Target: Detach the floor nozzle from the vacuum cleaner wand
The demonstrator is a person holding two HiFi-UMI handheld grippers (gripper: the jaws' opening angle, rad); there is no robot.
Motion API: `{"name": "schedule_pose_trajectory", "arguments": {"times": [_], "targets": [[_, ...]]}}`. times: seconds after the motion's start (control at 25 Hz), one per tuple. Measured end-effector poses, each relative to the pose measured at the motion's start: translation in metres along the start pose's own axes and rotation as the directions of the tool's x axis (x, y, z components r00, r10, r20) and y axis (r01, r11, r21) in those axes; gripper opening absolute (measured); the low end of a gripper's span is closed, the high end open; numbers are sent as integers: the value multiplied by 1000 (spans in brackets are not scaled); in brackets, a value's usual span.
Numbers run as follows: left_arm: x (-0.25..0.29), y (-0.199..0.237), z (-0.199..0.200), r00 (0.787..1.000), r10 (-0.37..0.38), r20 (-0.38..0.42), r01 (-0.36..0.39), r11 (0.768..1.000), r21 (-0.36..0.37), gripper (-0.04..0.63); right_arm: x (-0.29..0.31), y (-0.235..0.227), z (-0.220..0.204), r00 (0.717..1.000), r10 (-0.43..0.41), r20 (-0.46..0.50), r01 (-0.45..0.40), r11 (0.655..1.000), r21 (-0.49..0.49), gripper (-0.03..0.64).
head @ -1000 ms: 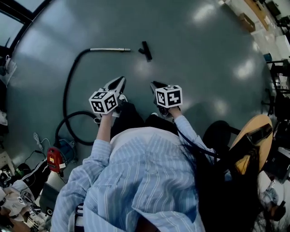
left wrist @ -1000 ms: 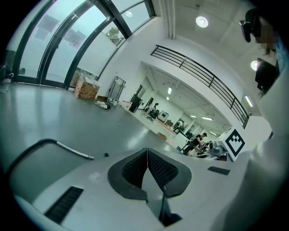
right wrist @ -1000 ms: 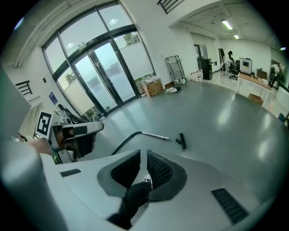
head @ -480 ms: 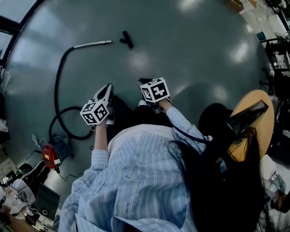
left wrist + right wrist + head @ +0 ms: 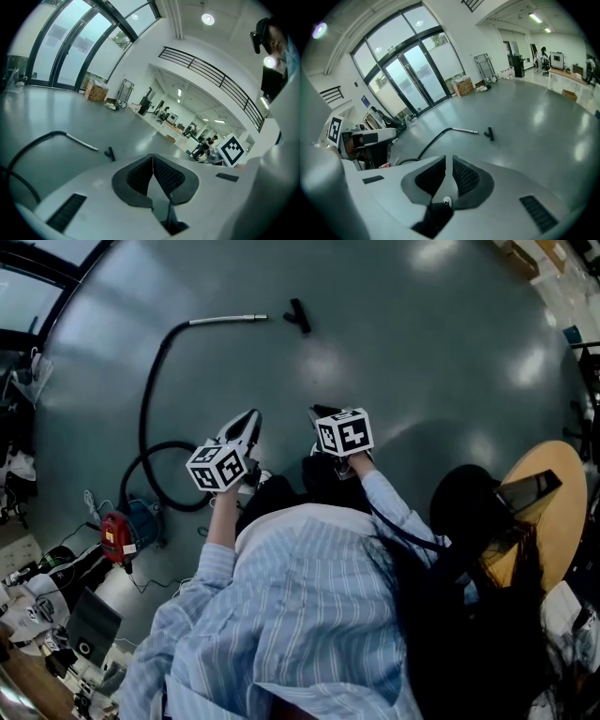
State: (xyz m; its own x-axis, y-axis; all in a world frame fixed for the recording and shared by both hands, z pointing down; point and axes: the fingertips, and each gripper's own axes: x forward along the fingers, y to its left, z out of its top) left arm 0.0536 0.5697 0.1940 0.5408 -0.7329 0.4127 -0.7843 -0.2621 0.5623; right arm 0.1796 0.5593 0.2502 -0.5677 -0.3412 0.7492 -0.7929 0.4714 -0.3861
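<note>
Both my left gripper (image 5: 153, 157) and right gripper (image 5: 446, 159) are closed, empty. The floor nozzle (image 5: 299, 315) lies on the floor (image 5: 422, 352) just off the wand (image 5: 230, 320) tip; probably light, rigid plastic, so I'd clamp its neck.

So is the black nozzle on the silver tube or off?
Off. The nozzle lies on the floor, apart from the end of the tube, with a gap between them.

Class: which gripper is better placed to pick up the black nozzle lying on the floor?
Right, marginally: the right gripper sits nearly in line with the nozzle, while the left gripper lines up with the wand. Both are shut, empty and well short of it.
</note>
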Motion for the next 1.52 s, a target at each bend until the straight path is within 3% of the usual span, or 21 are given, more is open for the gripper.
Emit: {"name": "schedule_pose_trajectory", "arguments": {"times": [0.28,0.48,0.76,1.16,1.52], "targets": [[-53,4,-25,1000,-10,-9,11,1000,29,9,-1,46,-18,999,19,34,-19,1000,-3,51],[-113,22,-47,1000,-17,-21,17,999,36,9,7,103,-47,999,40,20,-41,998,38,51],[-171,52,-75,999,-44,-26,45,999,23,9,15,171,-98,1000,18,-9,-18,1000,-7,51],[-202,46,-102,993,-112,-40,115,991,70,9,8,205,-139,1000,-1,24,1,1000,5,51],[-215,39,-90,992,-123,-4,123,987,104,9,-7,218,-142,999,-17,38,17,1000,-15,49]]}}
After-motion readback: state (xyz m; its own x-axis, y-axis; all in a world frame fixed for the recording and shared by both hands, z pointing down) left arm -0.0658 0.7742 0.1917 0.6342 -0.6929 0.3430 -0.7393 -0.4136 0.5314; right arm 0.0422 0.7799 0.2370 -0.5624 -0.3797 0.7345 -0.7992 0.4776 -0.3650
